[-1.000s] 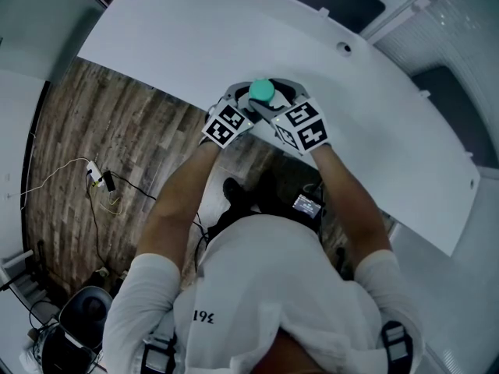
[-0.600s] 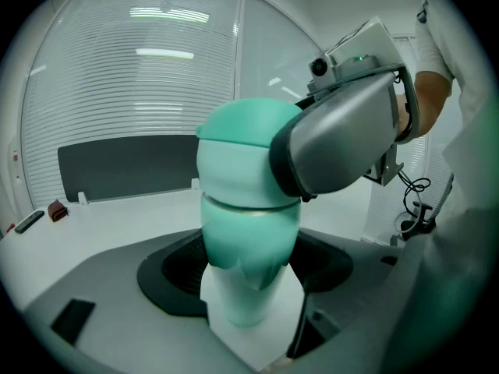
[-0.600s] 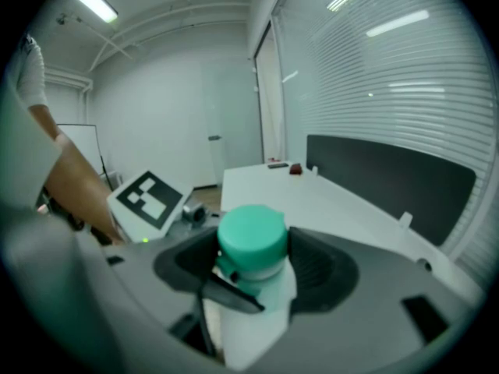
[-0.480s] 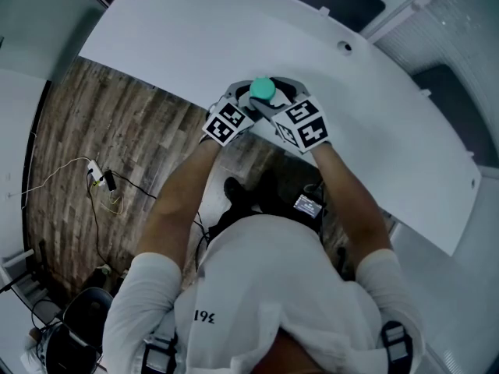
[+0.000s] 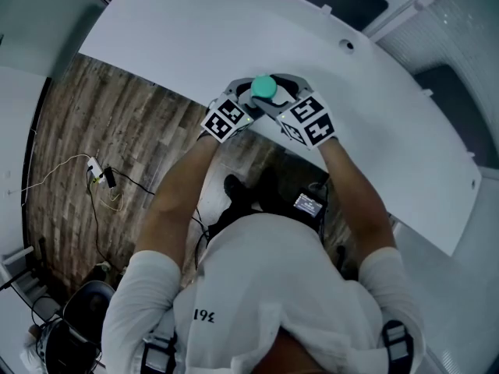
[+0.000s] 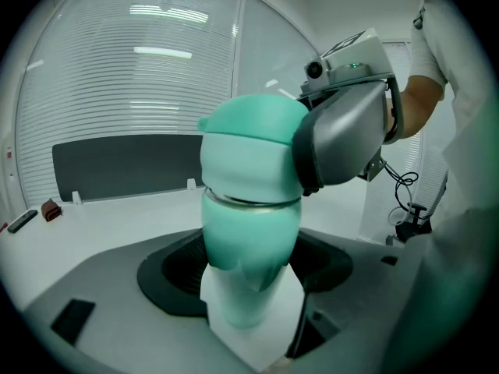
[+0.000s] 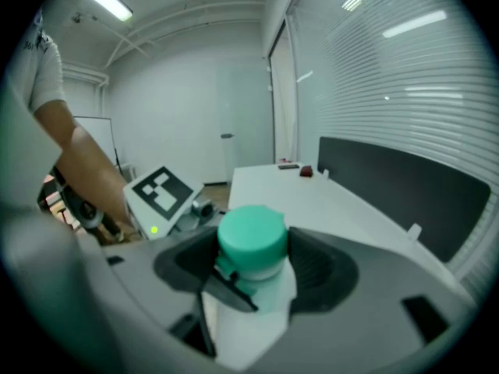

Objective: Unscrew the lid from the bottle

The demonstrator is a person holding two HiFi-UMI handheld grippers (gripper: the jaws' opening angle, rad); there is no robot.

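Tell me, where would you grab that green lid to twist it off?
Come in level from the side and clamp the lid across its round wall, as the right gripper does. It is a short round cylinder; the left gripper holds the bottle below.

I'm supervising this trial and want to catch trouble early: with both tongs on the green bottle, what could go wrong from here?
1. The left gripper clamps only the smooth body of the bottle in its tongs. When the right gripper twists the lid, the bottle may spin in the tongs instead of the thread loosening.
2. The bottle is held by the near edge of the table. If either grip slips, it could drop to the wooden floor.
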